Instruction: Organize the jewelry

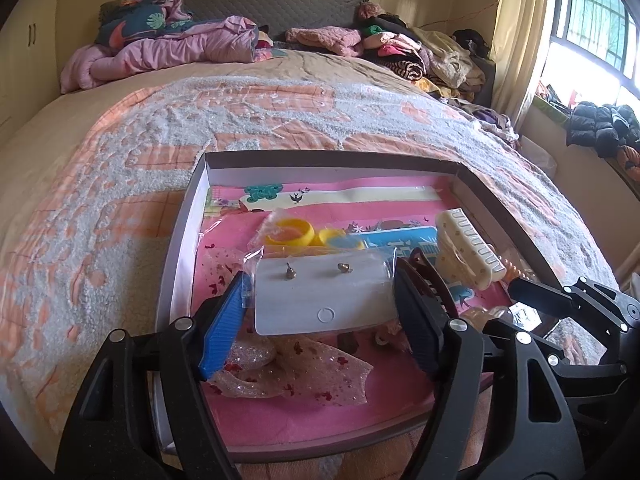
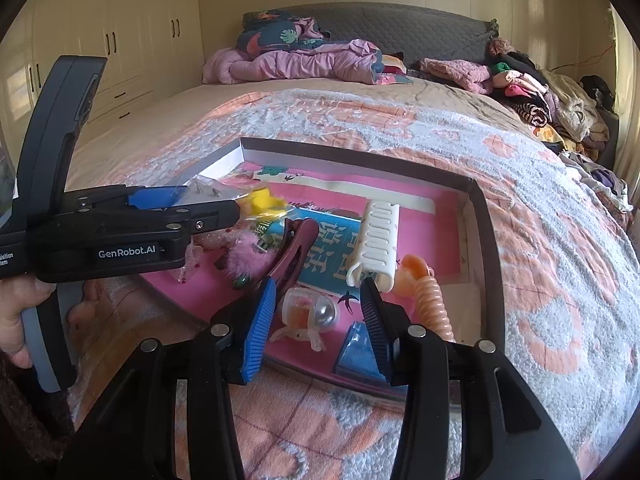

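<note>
A shallow box [image 1: 182, 216] with a pink lining lies on the bed and holds hair and jewelry items. My left gripper [image 1: 320, 280] grips a white earring card in a clear bag [image 1: 320, 300] between its two fingers, held above the box; it also shows in the right wrist view [image 2: 208, 194]. My right gripper [image 2: 318, 296] is open over the box's near right corner, with a clear capsule holding a silver ball [image 2: 312, 312] between its fingers. A cream claw clip [image 2: 376, 240], a maroon clip [image 2: 292, 252] and a peach spiral tie [image 2: 432, 300] lie nearby.
Yellow rings in a bag [image 1: 292, 234], a sheer glitter bow [image 1: 296, 376], a blue booklet [image 2: 324, 248] and a small blue box [image 2: 356, 350] lie in the box. Piles of clothes [image 1: 400, 48] and a pink quilt [image 1: 168, 52] sit at the bed's head.
</note>
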{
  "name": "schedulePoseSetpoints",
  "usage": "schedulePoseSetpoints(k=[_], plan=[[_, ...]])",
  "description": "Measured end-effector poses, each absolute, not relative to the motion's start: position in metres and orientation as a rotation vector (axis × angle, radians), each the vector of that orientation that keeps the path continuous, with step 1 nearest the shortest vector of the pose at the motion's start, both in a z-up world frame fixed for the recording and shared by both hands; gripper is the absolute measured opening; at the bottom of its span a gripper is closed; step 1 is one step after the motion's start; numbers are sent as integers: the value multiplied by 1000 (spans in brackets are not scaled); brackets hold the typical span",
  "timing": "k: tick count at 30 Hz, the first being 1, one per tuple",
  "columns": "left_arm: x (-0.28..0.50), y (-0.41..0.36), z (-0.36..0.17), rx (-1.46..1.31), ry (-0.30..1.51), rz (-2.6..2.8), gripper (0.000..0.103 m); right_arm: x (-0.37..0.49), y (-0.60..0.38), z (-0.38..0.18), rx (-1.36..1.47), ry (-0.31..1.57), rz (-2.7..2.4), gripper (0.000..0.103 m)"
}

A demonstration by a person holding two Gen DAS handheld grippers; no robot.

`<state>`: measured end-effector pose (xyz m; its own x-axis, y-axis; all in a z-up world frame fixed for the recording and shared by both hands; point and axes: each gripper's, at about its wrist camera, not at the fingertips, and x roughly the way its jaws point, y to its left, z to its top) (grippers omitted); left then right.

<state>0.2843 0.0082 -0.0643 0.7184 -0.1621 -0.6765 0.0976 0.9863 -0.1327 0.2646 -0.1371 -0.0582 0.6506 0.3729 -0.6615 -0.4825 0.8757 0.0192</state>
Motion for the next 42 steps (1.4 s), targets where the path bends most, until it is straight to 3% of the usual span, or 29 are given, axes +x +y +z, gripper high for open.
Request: schedulePoseSetpoints(k=[12, 18, 33, 42], plan=[[276, 9, -56, -94, 775, -147, 78, 254, -147, -53, -152, 711, 469, 44], [270, 13, -50, -99, 772, -133, 87, 249, -150, -50, -144, 709, 461, 50], [243, 26, -28, -120, 736, -95, 92, 234, -162, -28, -91, 657, 408, 89], [220, 26, -7, -122, 684, -83, 92, 221, -170, -15, -80, 627, 366, 96]])
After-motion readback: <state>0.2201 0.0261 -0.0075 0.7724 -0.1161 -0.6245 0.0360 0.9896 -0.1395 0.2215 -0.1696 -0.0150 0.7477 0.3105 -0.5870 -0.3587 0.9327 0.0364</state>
